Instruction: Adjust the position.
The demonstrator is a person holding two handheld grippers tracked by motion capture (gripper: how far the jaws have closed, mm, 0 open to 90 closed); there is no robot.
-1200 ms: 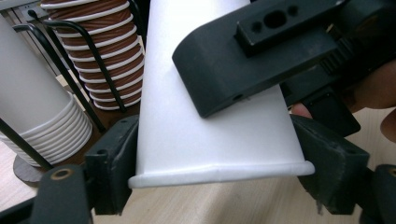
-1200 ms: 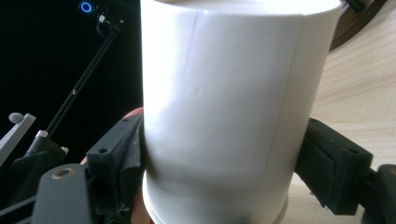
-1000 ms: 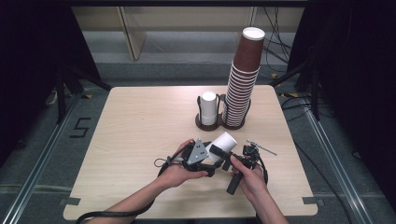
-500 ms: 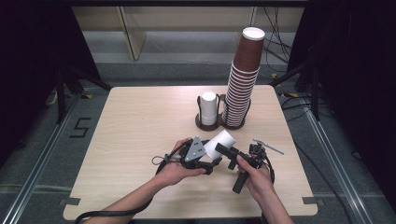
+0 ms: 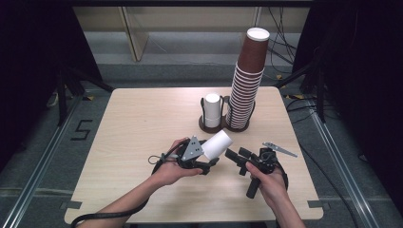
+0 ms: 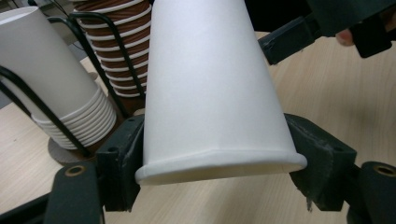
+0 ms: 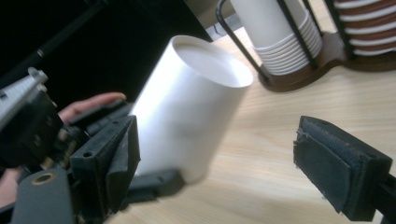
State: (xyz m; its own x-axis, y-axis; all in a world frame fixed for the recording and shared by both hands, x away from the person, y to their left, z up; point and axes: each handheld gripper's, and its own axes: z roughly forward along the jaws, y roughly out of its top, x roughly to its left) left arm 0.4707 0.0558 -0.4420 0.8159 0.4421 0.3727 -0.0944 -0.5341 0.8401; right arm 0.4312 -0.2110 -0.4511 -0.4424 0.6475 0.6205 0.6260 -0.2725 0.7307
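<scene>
Left gripper view: white cup (image 6: pixel 215 88) clamped between its jaws.

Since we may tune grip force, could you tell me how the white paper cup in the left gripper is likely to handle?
The white paper cup looks thin-walled, so probably light and easily crushed; the left gripper clamps it near the rolled rim, likely its stiffest part. Its smooth tapered side may slip. Laid on the table, it would probably roll in a curve.

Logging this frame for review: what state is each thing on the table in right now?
White cup: clamped near its rim, tilted, off the table.
Left gripper: shut on the cup.
Right gripper: open, empty, beside the cup.
White cup stack: upside down in holder.
Brown cup stack: tall, upside down in holder.
</scene>
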